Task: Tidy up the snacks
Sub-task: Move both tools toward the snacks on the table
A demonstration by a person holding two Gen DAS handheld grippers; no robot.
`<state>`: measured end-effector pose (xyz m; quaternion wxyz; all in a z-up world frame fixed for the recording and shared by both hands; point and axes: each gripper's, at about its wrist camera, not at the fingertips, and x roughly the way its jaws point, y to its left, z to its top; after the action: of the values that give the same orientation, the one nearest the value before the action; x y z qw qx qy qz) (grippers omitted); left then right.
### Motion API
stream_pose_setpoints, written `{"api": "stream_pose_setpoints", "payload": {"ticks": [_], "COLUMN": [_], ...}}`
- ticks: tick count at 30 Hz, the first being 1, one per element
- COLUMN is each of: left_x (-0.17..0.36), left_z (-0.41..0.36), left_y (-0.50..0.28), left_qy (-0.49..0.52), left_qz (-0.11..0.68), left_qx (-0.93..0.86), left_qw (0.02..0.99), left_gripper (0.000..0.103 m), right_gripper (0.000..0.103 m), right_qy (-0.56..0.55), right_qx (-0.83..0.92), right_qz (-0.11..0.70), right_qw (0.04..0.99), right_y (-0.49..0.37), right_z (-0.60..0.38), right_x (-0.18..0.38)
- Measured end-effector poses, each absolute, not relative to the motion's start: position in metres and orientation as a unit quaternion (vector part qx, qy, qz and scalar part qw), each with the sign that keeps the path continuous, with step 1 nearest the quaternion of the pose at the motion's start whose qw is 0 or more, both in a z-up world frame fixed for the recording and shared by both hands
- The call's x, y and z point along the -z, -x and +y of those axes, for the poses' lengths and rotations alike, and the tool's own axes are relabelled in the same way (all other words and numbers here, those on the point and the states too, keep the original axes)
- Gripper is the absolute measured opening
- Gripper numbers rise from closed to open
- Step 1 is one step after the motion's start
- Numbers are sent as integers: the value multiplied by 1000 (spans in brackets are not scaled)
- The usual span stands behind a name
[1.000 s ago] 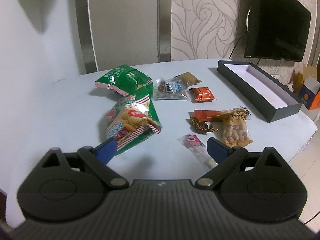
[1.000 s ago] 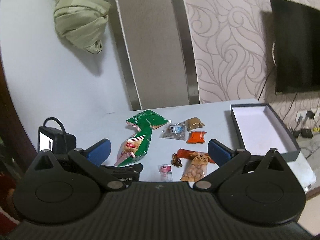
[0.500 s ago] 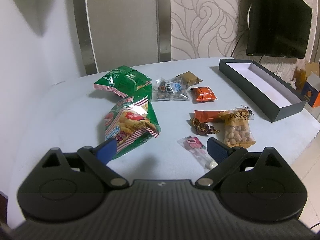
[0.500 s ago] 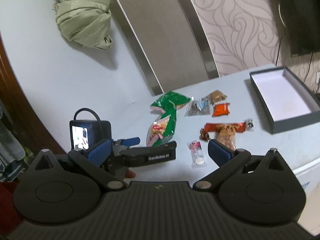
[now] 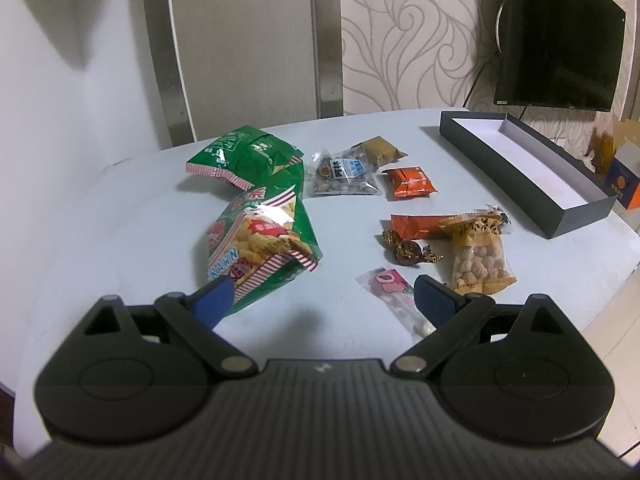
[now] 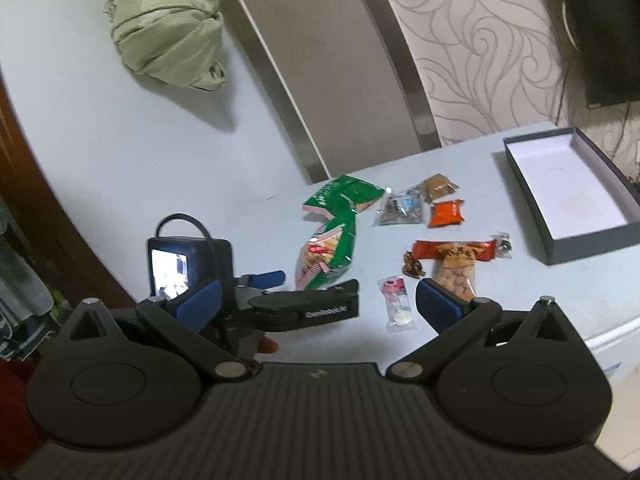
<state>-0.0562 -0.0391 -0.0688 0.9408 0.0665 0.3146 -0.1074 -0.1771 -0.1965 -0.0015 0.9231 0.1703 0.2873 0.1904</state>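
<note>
Snacks lie scattered on a pale table (image 5: 120,208): two green chip bags (image 5: 256,240) (image 6: 326,252), a clear nut packet (image 5: 346,172), a brown pouch (image 5: 378,148), an orange packet (image 5: 408,182), a peanut bag (image 5: 478,256) (image 6: 456,272), a wrapped candy (image 5: 408,250) and a pink-labelled sachet (image 5: 394,296) (image 6: 396,300). An empty dark box (image 5: 524,168) (image 6: 568,204) sits at the right. My left gripper (image 5: 320,300) is open above the near table edge, empty. My right gripper (image 6: 316,306) is open and empty, held higher and further back; the left gripper (image 6: 304,308) shows in its view.
A black TV (image 5: 556,36) hangs on the patterned wall at the right. A green cloth bundle (image 6: 168,44) hangs on the white wall. An orange carton (image 5: 624,176) stands beyond the box. The table's right edge drops to the floor.
My right gripper has pulled back, risen and tilted, so the left gripper with its camera is now in its view. The left gripper has barely moved. The snacks have not moved.
</note>
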Motion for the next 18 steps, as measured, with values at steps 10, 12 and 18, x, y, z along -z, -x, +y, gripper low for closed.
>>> {"api": "stream_pose_setpoints", "payload": {"ticks": [10,12,18], "left_x": [71,72,73], "left_z": [-44,-45,-46], "left_y": [57,57,58], "left_qy": [-71,-73,-76], "left_qz": [314,314,316], "left_qx": [114,114,119], "left_qw": [940,940,938], "left_gripper": [98,98,98], "right_gripper": [103,103,103], "right_qy": [-149,-161,-210], "right_qx": [-216,-211,-181], "right_qz": [282,282,295], "right_qw": [923,922,915], "right_y": [178,176,168], "right_z": [-185,-189,-207], "right_x": [-2,-1,9]}}
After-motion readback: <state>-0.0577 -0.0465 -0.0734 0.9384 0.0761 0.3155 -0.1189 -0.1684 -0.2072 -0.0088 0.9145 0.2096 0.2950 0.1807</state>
